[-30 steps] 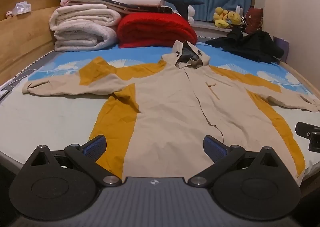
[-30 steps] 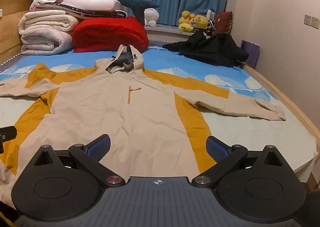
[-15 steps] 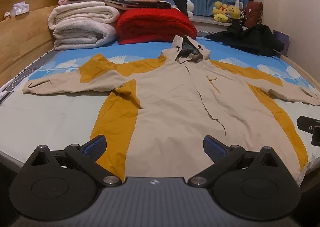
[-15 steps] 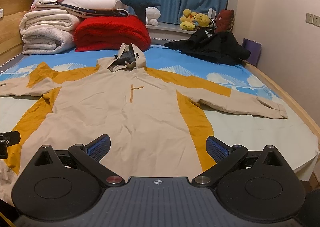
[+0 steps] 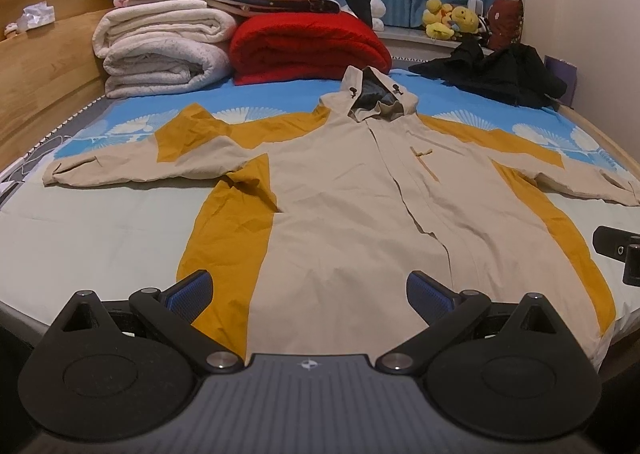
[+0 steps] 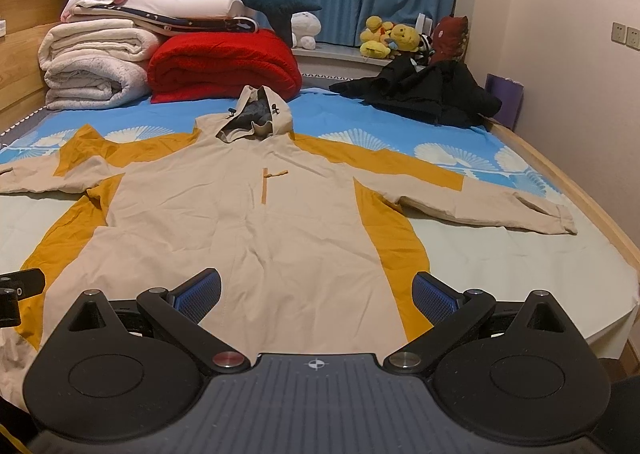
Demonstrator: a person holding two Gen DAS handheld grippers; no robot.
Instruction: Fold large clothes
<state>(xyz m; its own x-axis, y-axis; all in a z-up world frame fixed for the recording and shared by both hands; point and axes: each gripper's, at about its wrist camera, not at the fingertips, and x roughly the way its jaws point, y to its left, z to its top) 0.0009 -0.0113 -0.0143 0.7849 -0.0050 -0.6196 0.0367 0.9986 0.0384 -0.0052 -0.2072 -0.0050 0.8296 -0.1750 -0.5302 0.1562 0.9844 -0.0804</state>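
Observation:
A large beige and mustard hooded jacket [image 5: 352,197] lies spread flat, front up, on the bed, sleeves out to both sides, hood at the far end. It also shows in the right wrist view [image 6: 248,221]. My left gripper [image 5: 310,292] is open and empty just above the jacket's hem, left of centre. My right gripper [image 6: 316,294] is open and empty over the hem, right of centre. The right gripper's body shows at the right edge of the left wrist view [image 5: 618,254].
Folded white blankets [image 5: 160,49] and a red blanket [image 5: 308,47] are stacked at the bed's head. A black garment [image 6: 424,93] lies at the far right. A wooden headboard [image 5: 44,65] runs along the left, a wall along the right.
Both grippers have moved slightly forward and up over the hem, so the jacket looks a little closer. Nothing on the bed has moved.

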